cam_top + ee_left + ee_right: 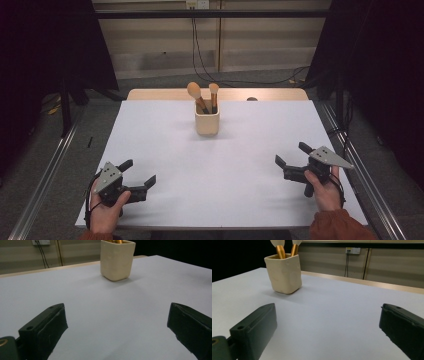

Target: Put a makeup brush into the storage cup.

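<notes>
Cream holder (207, 123): we see two makeup brushes (214, 95) standing inside, bristles up.
Left gripper (137, 171): fingers spread, holding nothing.
Right gripper (291, 153): fingers spread, holding nothing.

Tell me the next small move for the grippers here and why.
Probably bring the right gripper forward toward the cream cup, aiming at the nearer makeup brush. Both grippers are open and hold nothing near the table's front edge, the left gripper equally idle, and both brushes stand upright in the cup, out of reach.
</notes>
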`<state>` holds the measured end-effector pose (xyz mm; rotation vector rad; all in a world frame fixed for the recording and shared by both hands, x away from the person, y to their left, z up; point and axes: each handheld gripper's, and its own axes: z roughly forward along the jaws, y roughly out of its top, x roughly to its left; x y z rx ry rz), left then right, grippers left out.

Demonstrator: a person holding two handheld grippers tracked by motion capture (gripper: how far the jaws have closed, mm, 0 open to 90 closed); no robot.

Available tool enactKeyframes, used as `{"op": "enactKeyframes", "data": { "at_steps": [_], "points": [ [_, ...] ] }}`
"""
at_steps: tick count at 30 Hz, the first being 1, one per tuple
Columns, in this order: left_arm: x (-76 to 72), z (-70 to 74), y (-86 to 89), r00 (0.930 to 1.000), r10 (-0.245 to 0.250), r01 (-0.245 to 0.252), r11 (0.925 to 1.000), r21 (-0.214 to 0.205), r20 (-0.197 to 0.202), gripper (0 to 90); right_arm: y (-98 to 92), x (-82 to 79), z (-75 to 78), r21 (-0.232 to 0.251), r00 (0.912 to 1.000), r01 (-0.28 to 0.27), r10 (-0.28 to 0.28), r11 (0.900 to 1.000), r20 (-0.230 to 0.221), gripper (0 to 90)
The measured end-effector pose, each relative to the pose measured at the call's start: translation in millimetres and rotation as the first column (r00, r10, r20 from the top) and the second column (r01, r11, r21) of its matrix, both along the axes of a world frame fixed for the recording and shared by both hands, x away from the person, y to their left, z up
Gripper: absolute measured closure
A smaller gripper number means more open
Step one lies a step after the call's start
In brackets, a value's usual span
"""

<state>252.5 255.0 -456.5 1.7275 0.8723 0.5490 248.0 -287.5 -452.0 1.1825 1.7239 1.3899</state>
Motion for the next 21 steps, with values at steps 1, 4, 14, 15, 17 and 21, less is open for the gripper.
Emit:
{"op": "enactKeyframes", "data": {
  "at_steps": [1,4,14,15,17,21],
  "points": [
    [0.1,0.1,0.3,1.0000,0.001,-0.001,1.0000,0.003,0.001,2.3,-1.5,-3.4,-0.5,-0.002,1.0000,-0.002,0.002,1.0000,-0.004,1.0],
    [0.0,-0.1,-0.5,1.0000,-0.004,0.004,1.0000,0.006,-0.002,2.3,-6.0,-9.4,-2.7,-0.001,0.9999,-0.001,0.001,1.0000,-0.013,1.0],
    [0.2,-0.6,1.6,1.0000,0.007,-0.007,1.0000,0.001,-0.005,2.3,-17.8,-26.8,-7.2,0.010,0.9992,0.017,-0.017,0.9998,-0.035,1.0],
    [0.1,-0.7,1.8,1.0000,0.008,-0.008,1.0000,0.002,-0.005,2.3,-18.2,-28.3,-7.7,0.009,0.9991,0.015,-0.014,0.9999,-0.039,1.0],
    [0.1,-0.6,1.8,1.0000,0.006,-0.006,1.0000,0.004,-0.006,2.3,-19.3,-31.3,-8.7,0.001,0.9992,0.010,-0.010,0.9999,-0.039,1.0],
    [0.3,-0.5,2.2,1.0000,0.007,-0.007,1.0000,0.002,-0.007,2.3,-20.0,-31.6,-9.0,0.005,0.9991,0.008,-0.008,1.0000,-0.041,1.0]
  ]
}}
